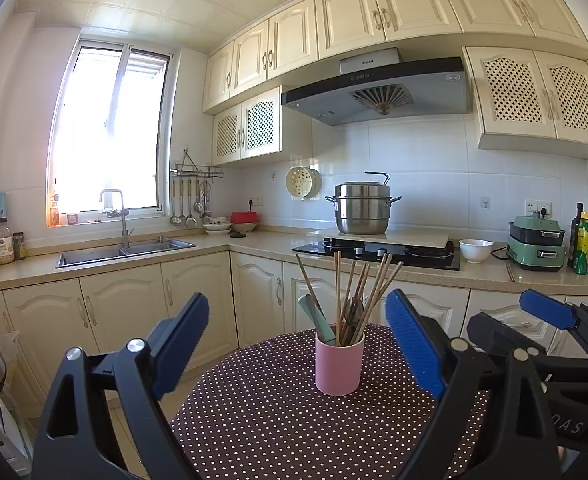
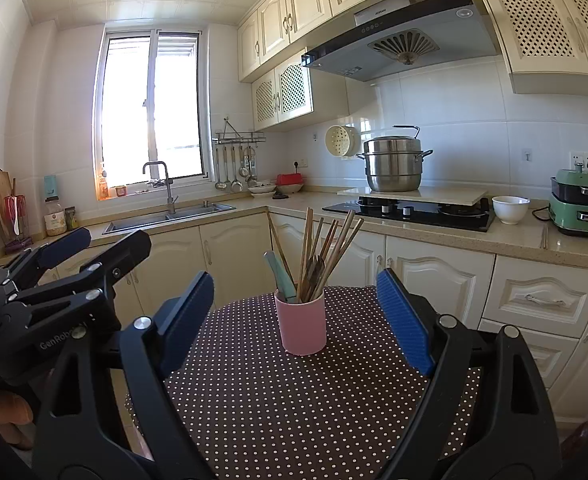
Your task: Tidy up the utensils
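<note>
A pink cup (image 1: 339, 364) (image 2: 301, 326) stands upright on a round table with a dark polka-dot cloth (image 1: 278, 420) (image 2: 294, 400). It holds several wooden chopsticks (image 1: 358, 292) (image 2: 326, 248) and a pale green utensil handle (image 1: 314, 316) (image 2: 280, 276). My left gripper (image 1: 298, 344) is open, its blue pads wide apart, short of the cup with nothing between them. My right gripper (image 2: 298, 316) is also open and empty, just short of the cup. Each gripper shows at the edge of the other's view.
Behind the table runs an L-shaped counter with a sink (image 1: 126, 250), a hob (image 1: 378, 254) carrying a steel pot (image 1: 362, 210), a white bowl (image 1: 476, 250) and a green appliance (image 1: 536, 246). Ladles hang on a wall rack (image 1: 192, 200). Bottles (image 1: 586, 242) stand far right.
</note>
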{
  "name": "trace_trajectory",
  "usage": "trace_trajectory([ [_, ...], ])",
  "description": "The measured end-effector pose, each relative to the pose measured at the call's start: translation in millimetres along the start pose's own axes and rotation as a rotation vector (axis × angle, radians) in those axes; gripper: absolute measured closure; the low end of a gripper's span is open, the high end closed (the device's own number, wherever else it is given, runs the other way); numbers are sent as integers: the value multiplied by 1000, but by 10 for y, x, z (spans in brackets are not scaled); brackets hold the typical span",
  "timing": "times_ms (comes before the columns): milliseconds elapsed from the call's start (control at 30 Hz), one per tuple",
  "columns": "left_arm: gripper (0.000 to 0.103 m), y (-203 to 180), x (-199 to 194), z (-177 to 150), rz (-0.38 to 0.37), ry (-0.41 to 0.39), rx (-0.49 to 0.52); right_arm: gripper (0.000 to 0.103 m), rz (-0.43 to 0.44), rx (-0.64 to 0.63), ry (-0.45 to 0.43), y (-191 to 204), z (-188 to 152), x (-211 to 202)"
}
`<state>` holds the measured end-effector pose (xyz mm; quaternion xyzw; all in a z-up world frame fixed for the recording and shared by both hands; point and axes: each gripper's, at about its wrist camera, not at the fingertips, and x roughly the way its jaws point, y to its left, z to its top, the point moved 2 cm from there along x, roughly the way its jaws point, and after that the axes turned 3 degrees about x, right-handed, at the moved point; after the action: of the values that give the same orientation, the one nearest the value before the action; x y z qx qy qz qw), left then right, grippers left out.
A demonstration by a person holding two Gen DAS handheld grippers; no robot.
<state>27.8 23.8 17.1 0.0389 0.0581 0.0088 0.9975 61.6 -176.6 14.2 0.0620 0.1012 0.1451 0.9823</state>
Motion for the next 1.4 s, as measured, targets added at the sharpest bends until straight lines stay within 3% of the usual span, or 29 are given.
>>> trace_trajectory([
  [1400, 15, 51, -7, 1, 3, 5, 0, 20, 6, 7, 10, 40, -23, 30],
])
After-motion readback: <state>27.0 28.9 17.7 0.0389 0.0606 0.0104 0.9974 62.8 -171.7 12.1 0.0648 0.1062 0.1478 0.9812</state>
